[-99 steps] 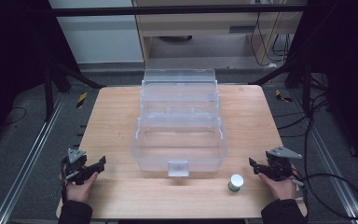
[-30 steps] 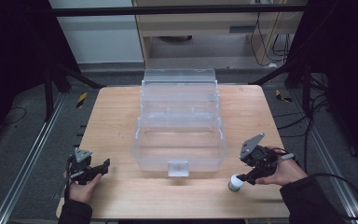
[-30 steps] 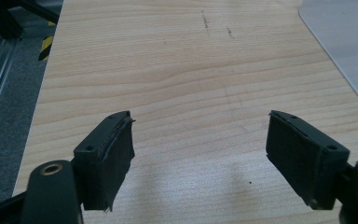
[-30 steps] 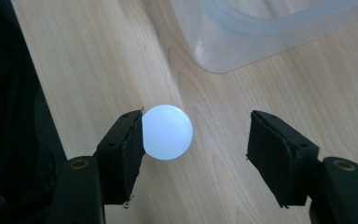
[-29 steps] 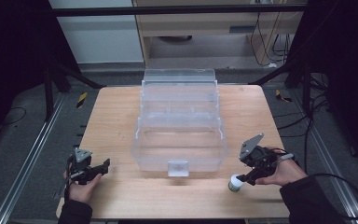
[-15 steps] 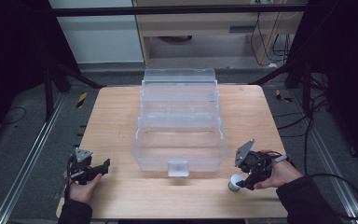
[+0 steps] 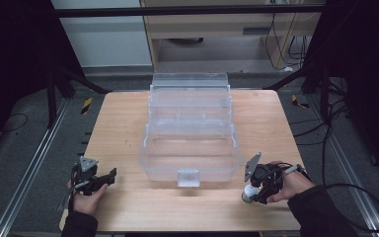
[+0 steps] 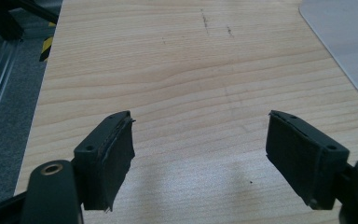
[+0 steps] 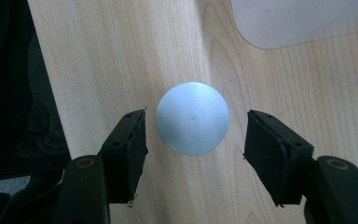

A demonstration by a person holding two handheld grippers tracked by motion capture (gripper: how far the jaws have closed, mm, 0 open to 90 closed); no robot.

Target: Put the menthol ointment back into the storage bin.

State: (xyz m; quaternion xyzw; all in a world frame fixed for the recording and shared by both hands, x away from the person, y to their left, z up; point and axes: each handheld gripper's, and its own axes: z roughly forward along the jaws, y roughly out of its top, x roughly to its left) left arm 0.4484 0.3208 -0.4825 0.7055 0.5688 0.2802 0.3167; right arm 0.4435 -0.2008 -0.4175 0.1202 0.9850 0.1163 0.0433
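A small round container with a silver-white lid [image 7: 249,193] [image 9: 192,117] stands on the wooden table [image 7: 128,123] near its front right edge. My right gripper [image 7: 254,190] [image 9: 193,140] hangs over it pointing down, one jaw on each side of the lid, with gaps left on both sides. Its jaws have just been closing in around the lid and do not touch it. My left gripper [image 7: 109,175] [image 8: 199,154] rests near the front left of the table, open, with bare wood between its jaws.
A clear plastic tiered box [image 7: 190,131] stands open in the middle of the table, its latch facing the front; one corner [image 9: 303,21] lies just beyond the container. Floor rails and cables run along both sides of the table.
My right gripper has come down and slightly left onto the container, and its jaws have narrowed around the lid. The left gripper has stayed where it was.
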